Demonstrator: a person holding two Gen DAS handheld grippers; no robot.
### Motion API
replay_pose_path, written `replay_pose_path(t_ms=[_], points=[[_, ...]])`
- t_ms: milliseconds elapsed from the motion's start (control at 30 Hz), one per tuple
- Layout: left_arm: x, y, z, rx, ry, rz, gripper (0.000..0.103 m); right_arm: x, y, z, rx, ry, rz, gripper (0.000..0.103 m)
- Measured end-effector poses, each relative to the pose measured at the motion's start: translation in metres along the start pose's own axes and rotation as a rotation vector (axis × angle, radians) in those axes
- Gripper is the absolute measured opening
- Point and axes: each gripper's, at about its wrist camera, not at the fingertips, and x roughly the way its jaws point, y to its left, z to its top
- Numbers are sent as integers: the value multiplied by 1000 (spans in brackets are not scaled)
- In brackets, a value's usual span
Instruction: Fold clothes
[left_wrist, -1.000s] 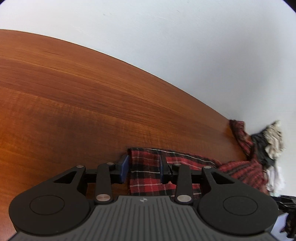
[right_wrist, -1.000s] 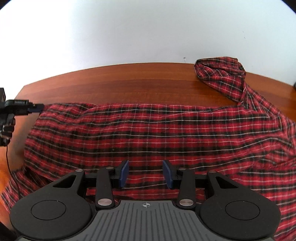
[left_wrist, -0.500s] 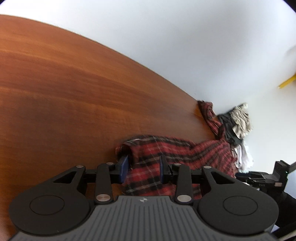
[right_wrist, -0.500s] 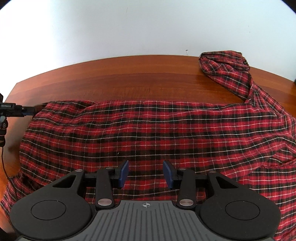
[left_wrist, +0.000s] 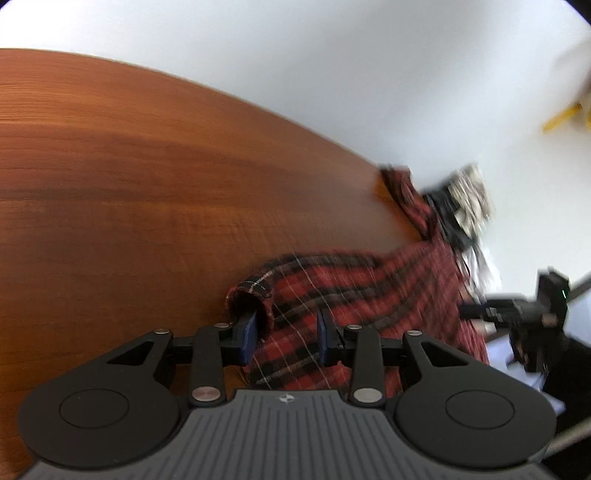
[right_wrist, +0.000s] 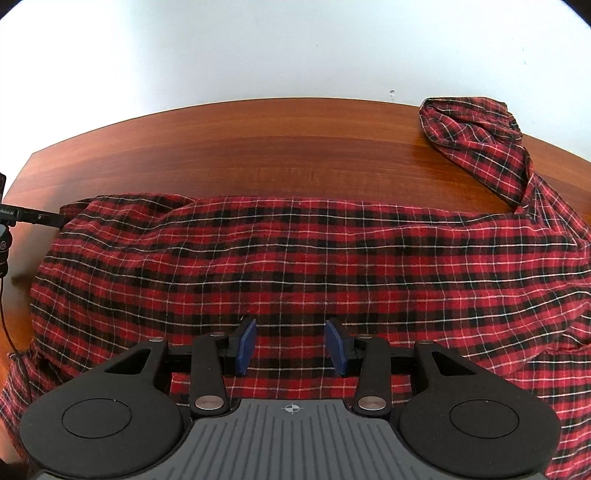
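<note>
**Plaid shirt spread across wooden table**

A wooden table (right_wrist: 258, 147) is seen against a white wall (right_wrist: 258, 48). Most of its near half is covered by a red, black and white plaid shirt (right_wrist: 314, 258), spread loosely with soft wrinkles. Its long axis runs from left to right across the table in the right wrist view; one sleeve (right_wrist: 476, 136) is trailed back toward the wall at the right and bunched at its end. No containers are seen. The right gripper (right_wrist: 291, 343) is held above the cloth with its jaws apart, nothing pinched. The left gripper (left_wrist: 284, 336) is blurred at the shirt's rolled edge (left_wrist: 251, 291); whether cloth is clamped cannot be told. A pile of clothes (left_wrist: 465, 203) lies beyond.
</note>
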Motion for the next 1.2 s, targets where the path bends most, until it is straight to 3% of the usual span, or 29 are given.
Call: replay_pose_path(t_ms=[33,67,100,133,233,367,467,533,667,867,967,1100,1200], points=[[0,0,-2,-18,-35,16,38,1,0,0,0,-2,-1,44],[1,-2,-3,-37,-62,25,29,2,-1,1,1,-3,-2,44],[1,-5,-5,-44,-88,27,20,2,-1,1,1,-4,-2,44],[1,-10,-7,-42,-114,26,3,3,-1,1,0,-5,-3,44],[-11,-22,-13,-87,-213,-18,2,3,-3,3,-13,-15,-12,44],[-41,-31,-19,-370,-406,-158,2,-4,-8,7,-28,-59,-32,44],[-54,-51,-19,-446,-458,-172,2,-6,-11,14,-38,-87,-40,44],[-59,-62,-20,-478,-473,-160,2,-5,-12,19,-55,-103,-40,44],[-57,-73,-34,-724,-497,-157,2,1,-6,32,-156,-148,-34,44],[-47,-83,-57,-1034,-528,-95,2,27,13,61,-583,-181,57,44],[-39,-85,-58,-1103,-553,-51,2,48,11,84,-684,-154,103,44],[-25,-90,-47,-1107,-574,18,2,72,8,104,-740,-88,190,43],[-14,-89,-36,-1125,-593,63,2,87,7,108,-748,-87,165,43]])
